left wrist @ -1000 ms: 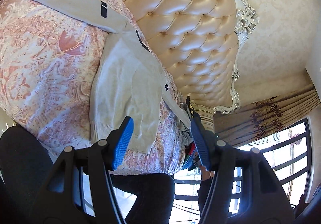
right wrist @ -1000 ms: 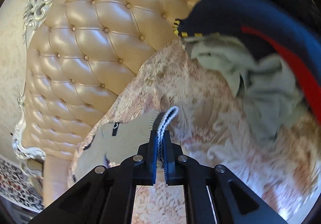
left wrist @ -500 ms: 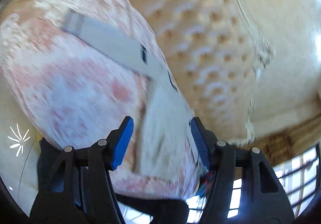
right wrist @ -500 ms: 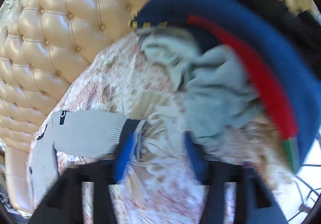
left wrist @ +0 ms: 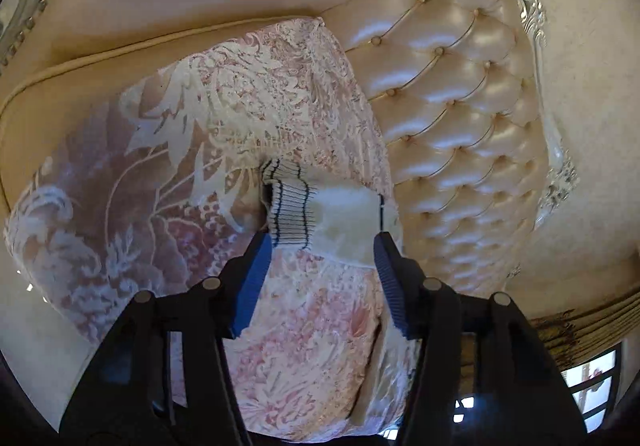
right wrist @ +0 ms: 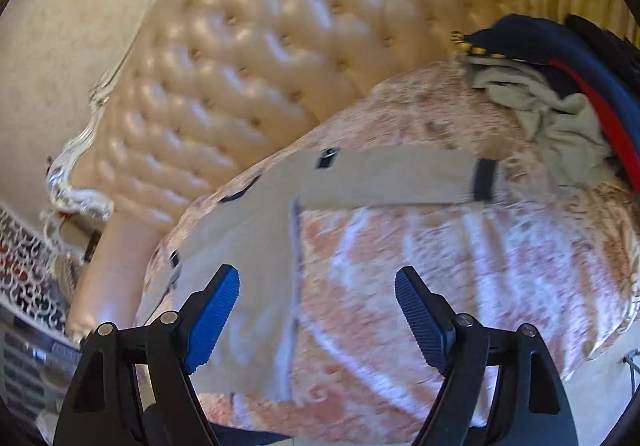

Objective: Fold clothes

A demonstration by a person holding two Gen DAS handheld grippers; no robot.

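- The pale beige knit sweater (right wrist: 256,230) lies spread on the pink floral bedspread (right wrist: 480,286); its ribbed, dark-striped cuff (left wrist: 290,206) sits between the left gripper (left wrist: 320,250) fingertips, jaws closing, pads not yet pressing
- The right gripper (right wrist: 316,286), a second ago clamped on the other cuff (right wrist: 485,178), has let go; its jaws are opening, empty, well back from it

In the right wrist view we see the beige sweater (right wrist: 256,230) smeared by motion blur, its lower hem cut off behind the right tool (right wrist: 316,314). The clothes pile (right wrist: 560,98) runs off the frame edge. In the left view, most of the sleeve (left wrist: 340,222) hides behind the left tool (left wrist: 320,278)
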